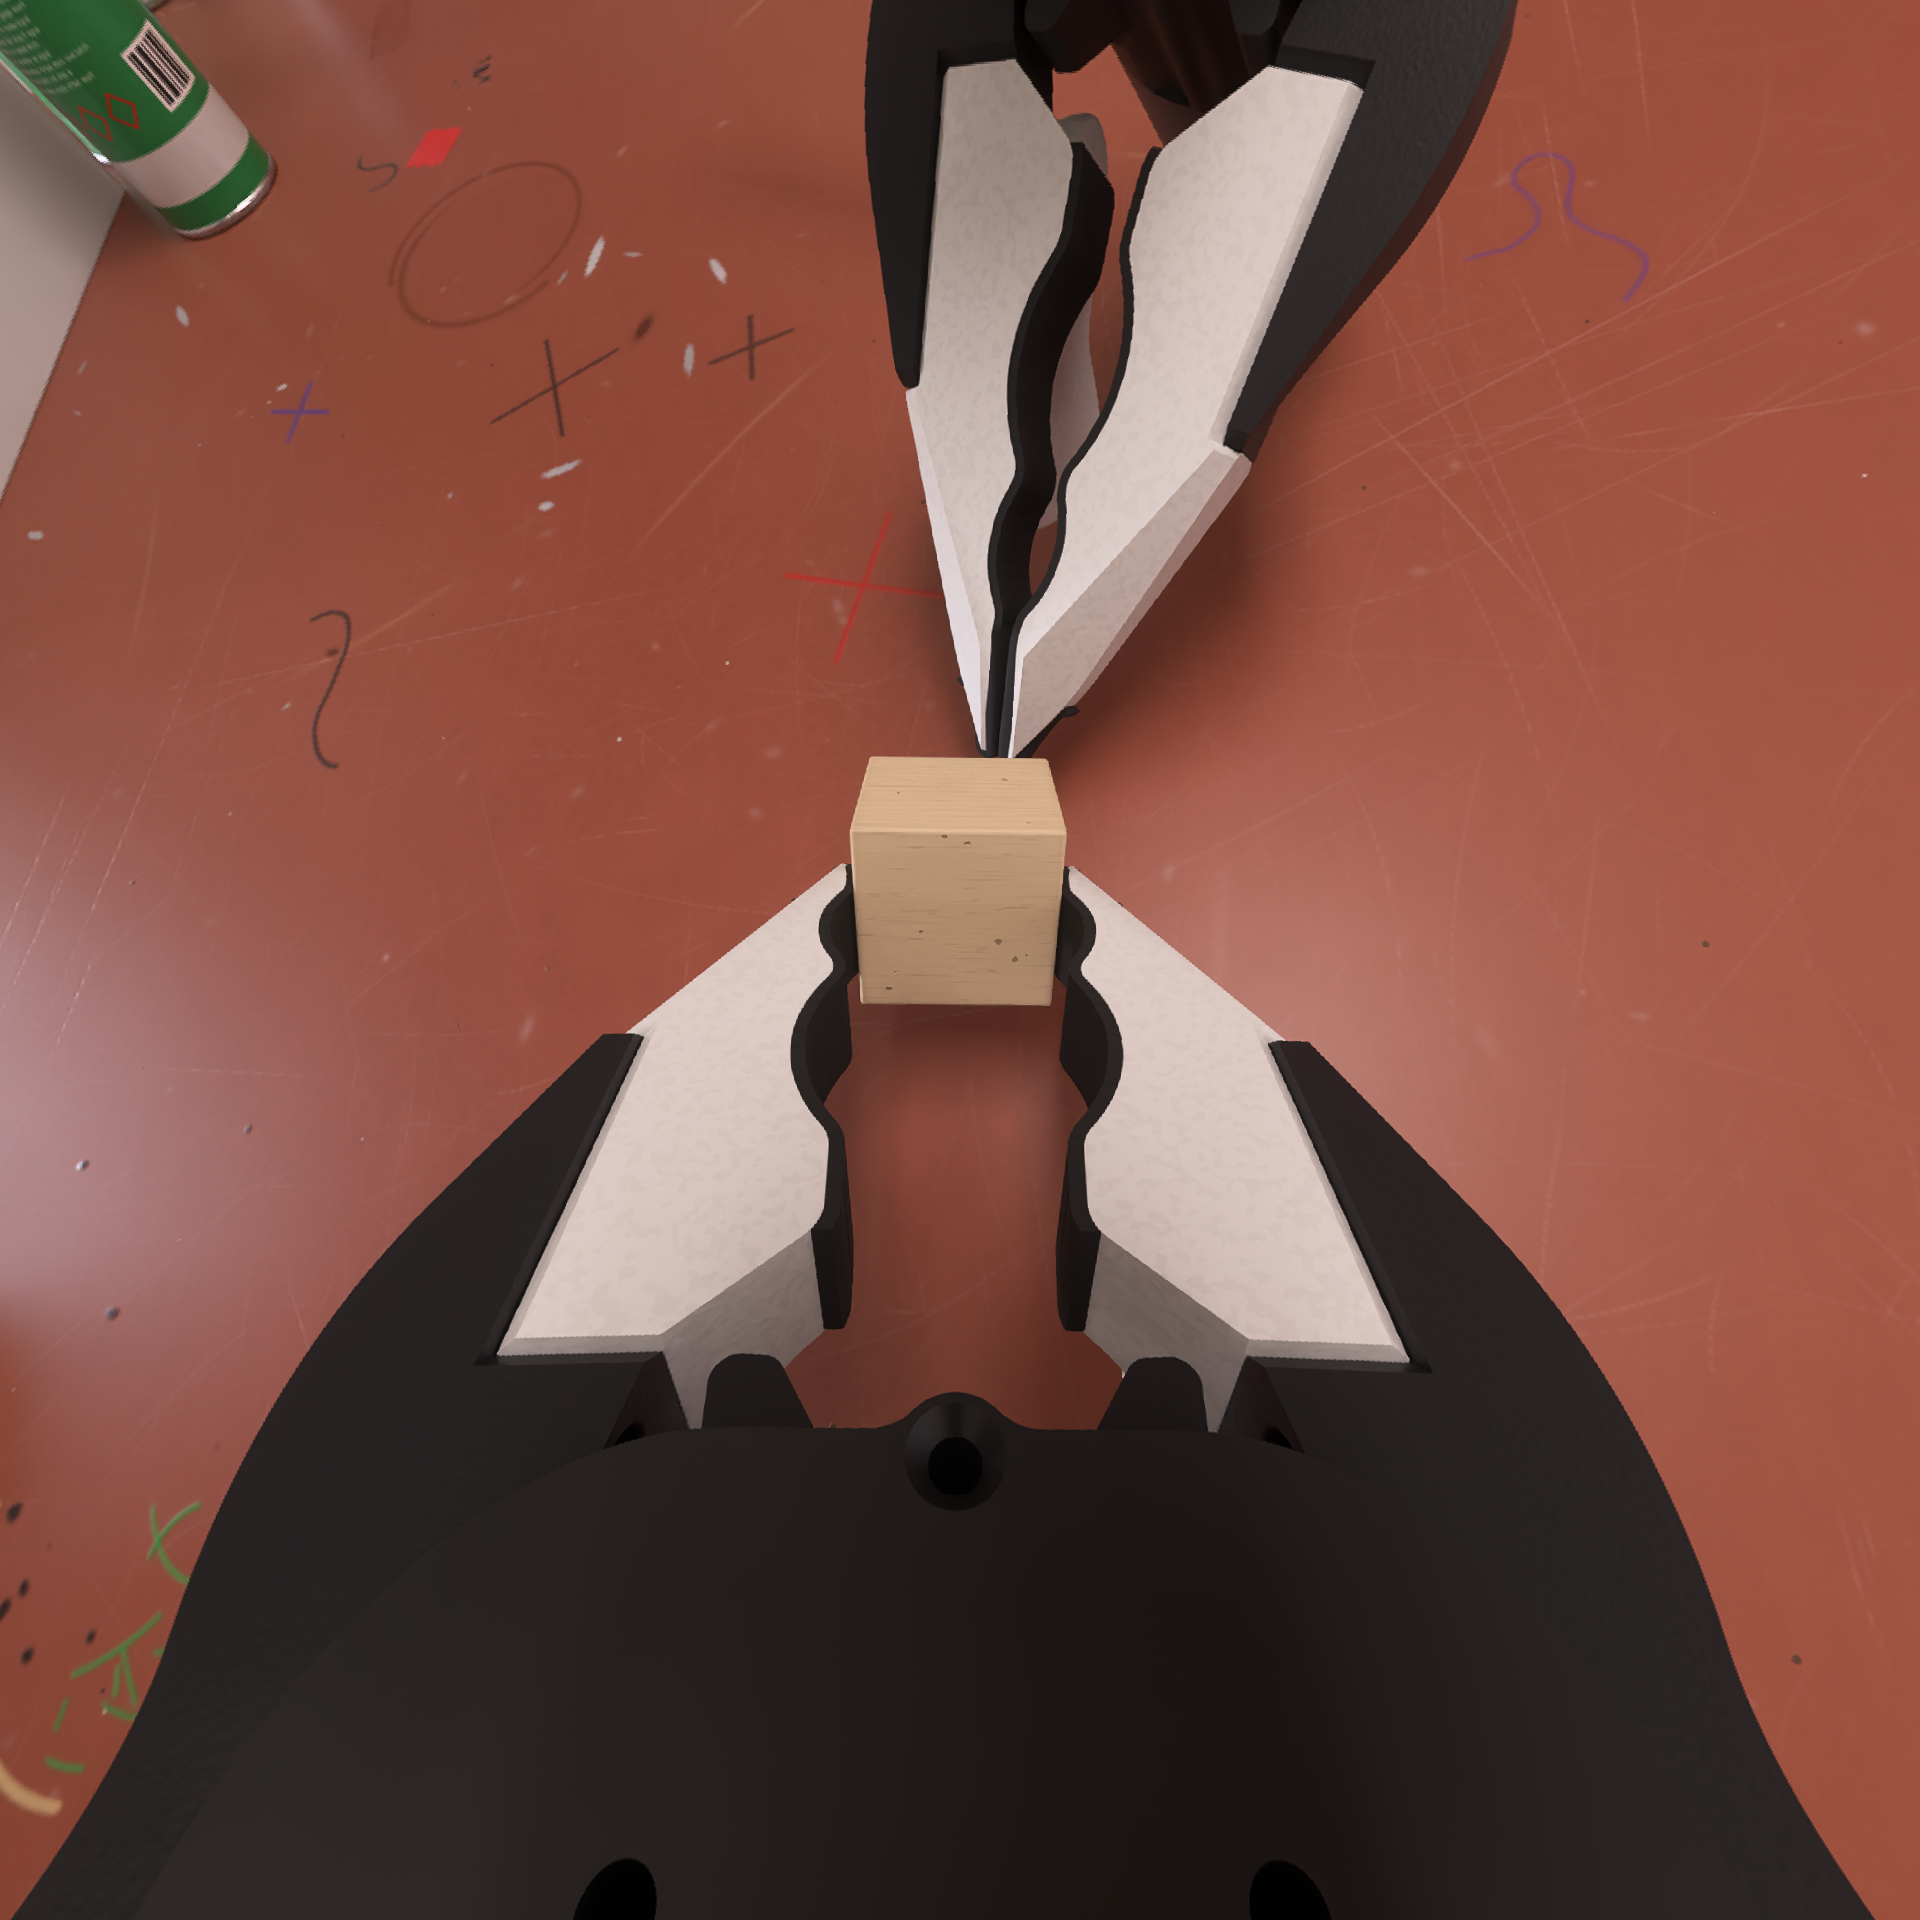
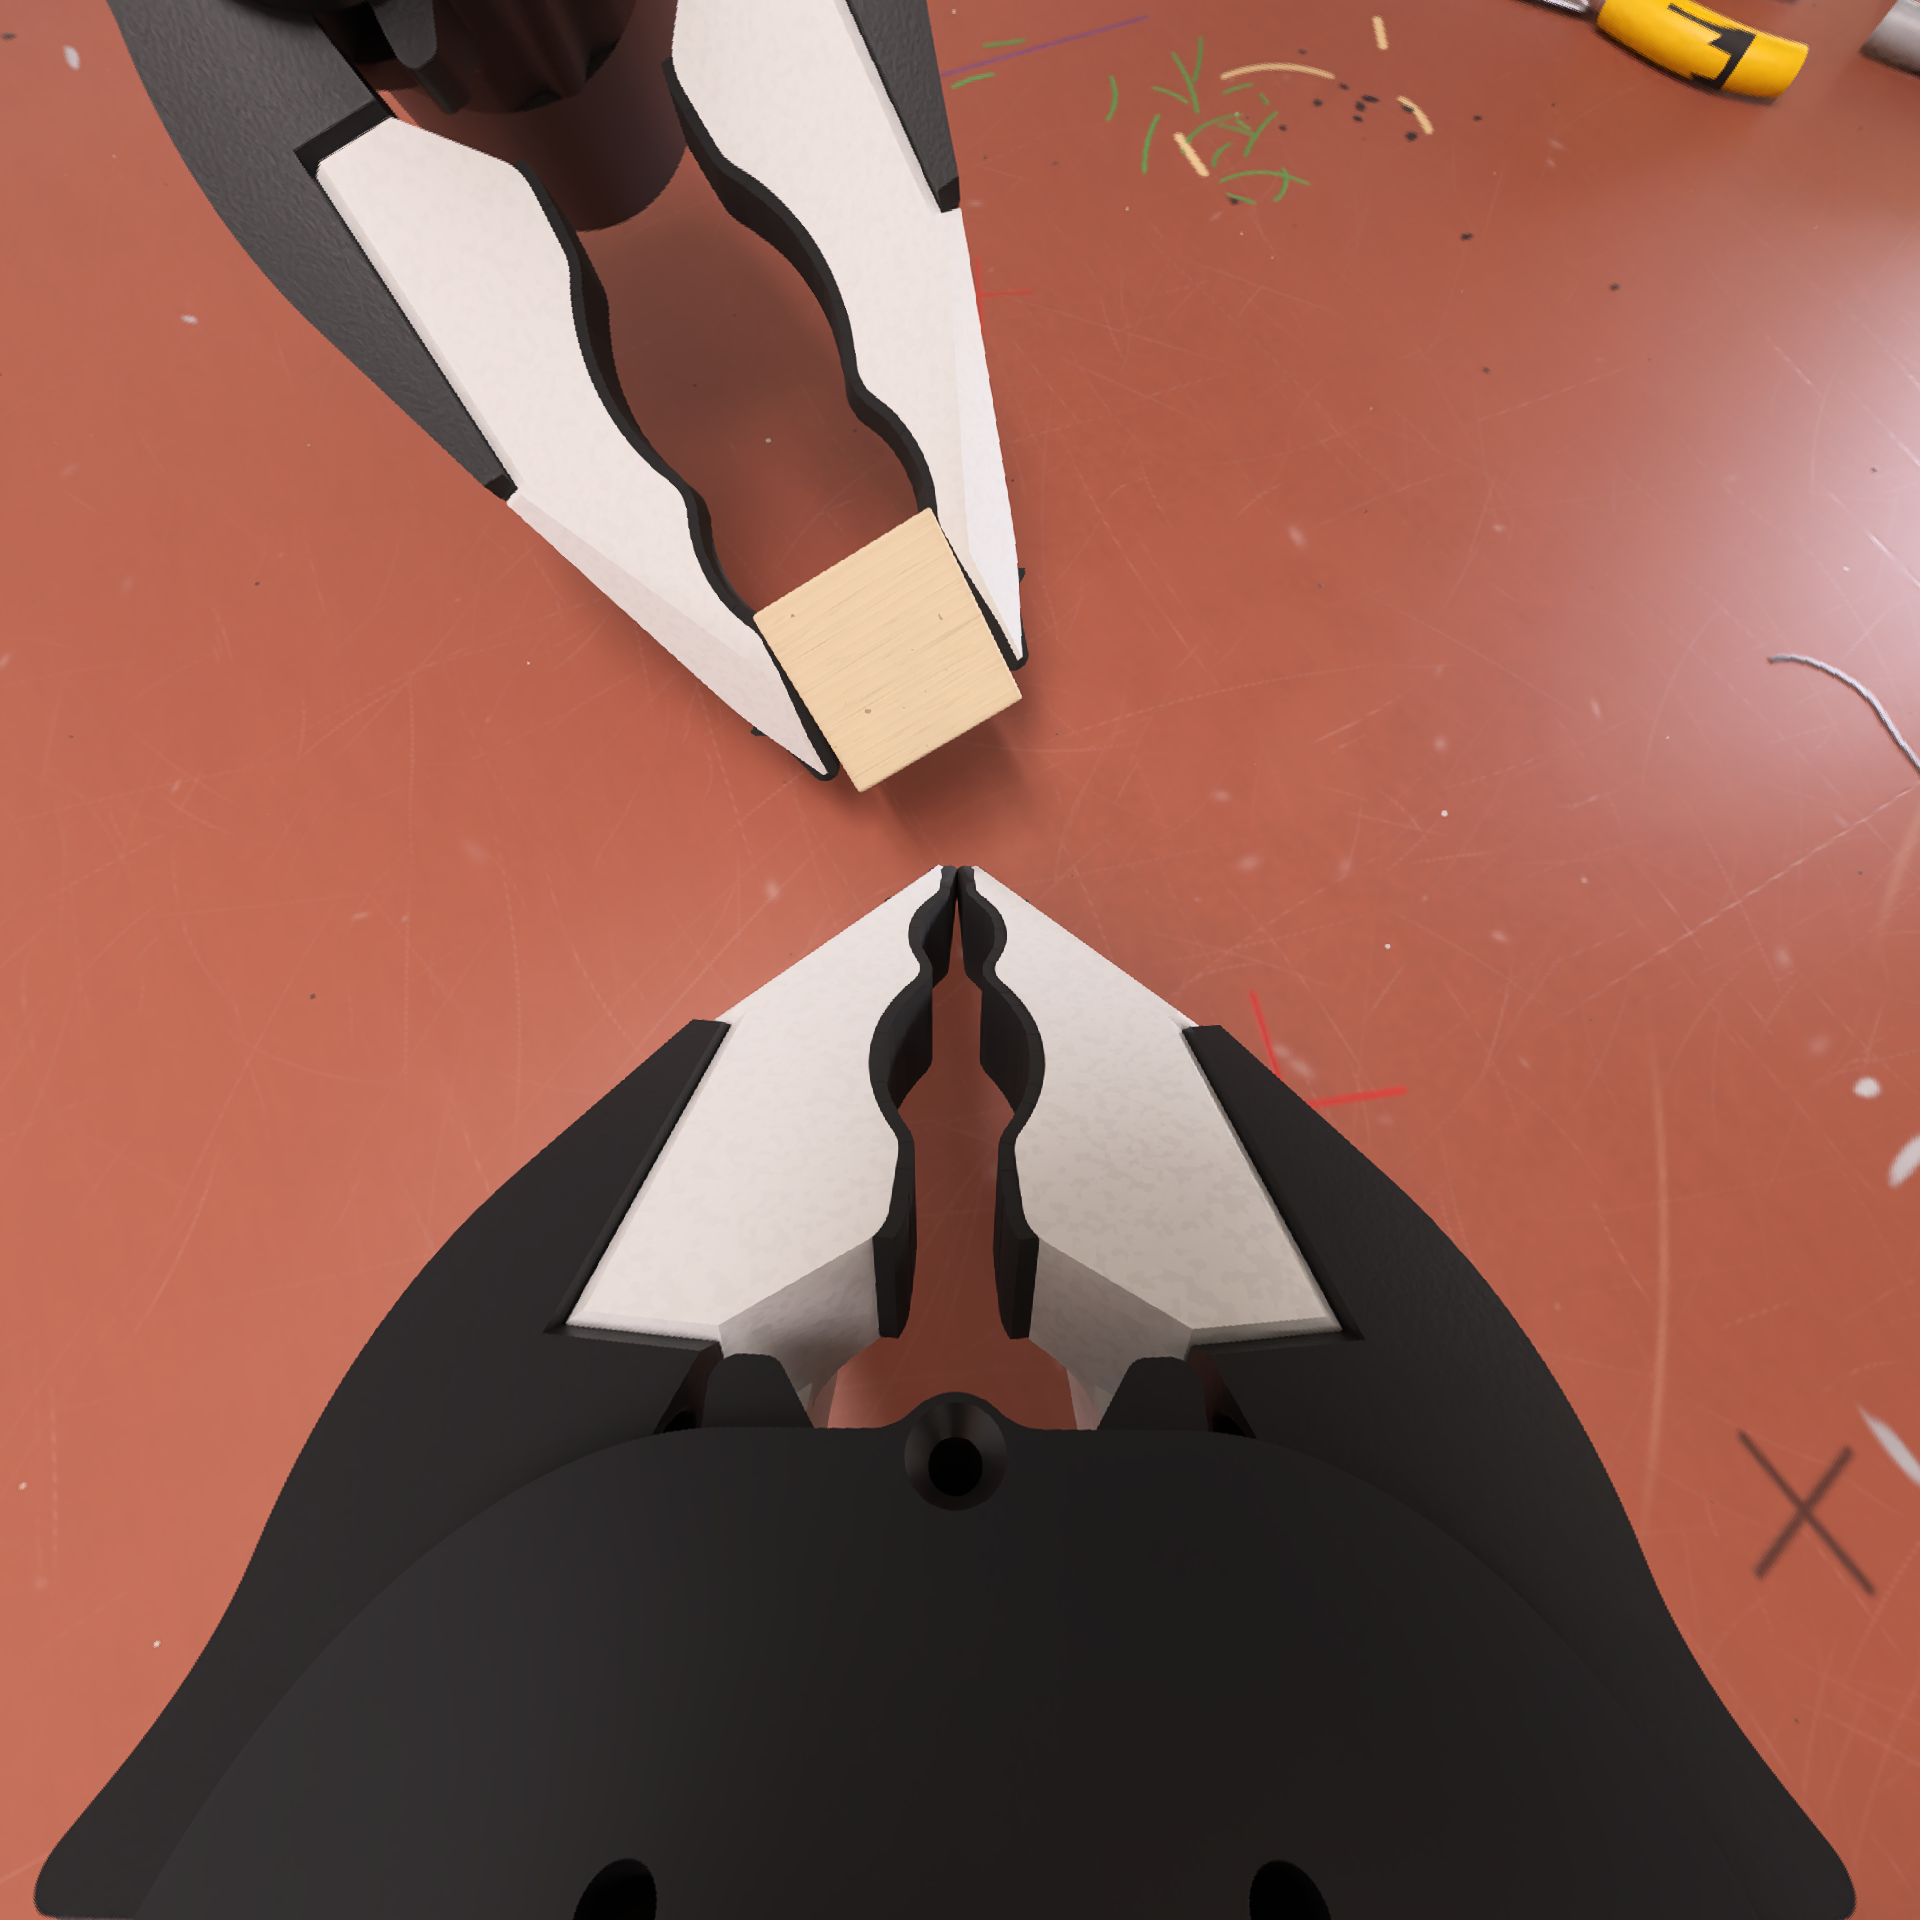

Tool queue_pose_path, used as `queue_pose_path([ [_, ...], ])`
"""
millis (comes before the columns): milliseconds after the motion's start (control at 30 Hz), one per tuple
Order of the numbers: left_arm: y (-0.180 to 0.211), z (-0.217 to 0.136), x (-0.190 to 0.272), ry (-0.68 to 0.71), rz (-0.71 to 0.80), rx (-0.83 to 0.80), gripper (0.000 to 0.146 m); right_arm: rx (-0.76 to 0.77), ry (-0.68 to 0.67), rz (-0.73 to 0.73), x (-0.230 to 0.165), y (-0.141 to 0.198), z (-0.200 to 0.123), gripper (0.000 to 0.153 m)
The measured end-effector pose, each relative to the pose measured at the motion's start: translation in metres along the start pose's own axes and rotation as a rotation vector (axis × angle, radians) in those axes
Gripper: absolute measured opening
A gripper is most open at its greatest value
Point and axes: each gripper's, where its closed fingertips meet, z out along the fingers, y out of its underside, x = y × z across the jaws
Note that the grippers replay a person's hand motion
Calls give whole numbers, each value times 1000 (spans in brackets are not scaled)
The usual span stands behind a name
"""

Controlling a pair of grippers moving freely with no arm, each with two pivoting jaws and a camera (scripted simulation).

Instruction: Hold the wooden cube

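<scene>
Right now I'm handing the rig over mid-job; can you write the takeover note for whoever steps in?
Left gripper: shut on the wooden cube, fingertips clamping its two opposite sides.
Right gripper: shut, holding nothing, tips pointing at the cube from the opposite side with a small gap visible in the right wrist view.
Cube: sits low over the scratched red table; whether it rests on it or is lifted cannot be told.
Done: cube grasped.
Left: keep the hold steady; keep the right gripper off the cube.
Nearby: green can and yellow tool, both far off.
</scene>
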Motion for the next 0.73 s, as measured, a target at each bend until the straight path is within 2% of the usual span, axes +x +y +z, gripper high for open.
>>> queue_pose_path([
  [733, 1, 2, 1, -2, 11, -13, 36, 1, -11, 24, 0, 0, -1, 0],
])
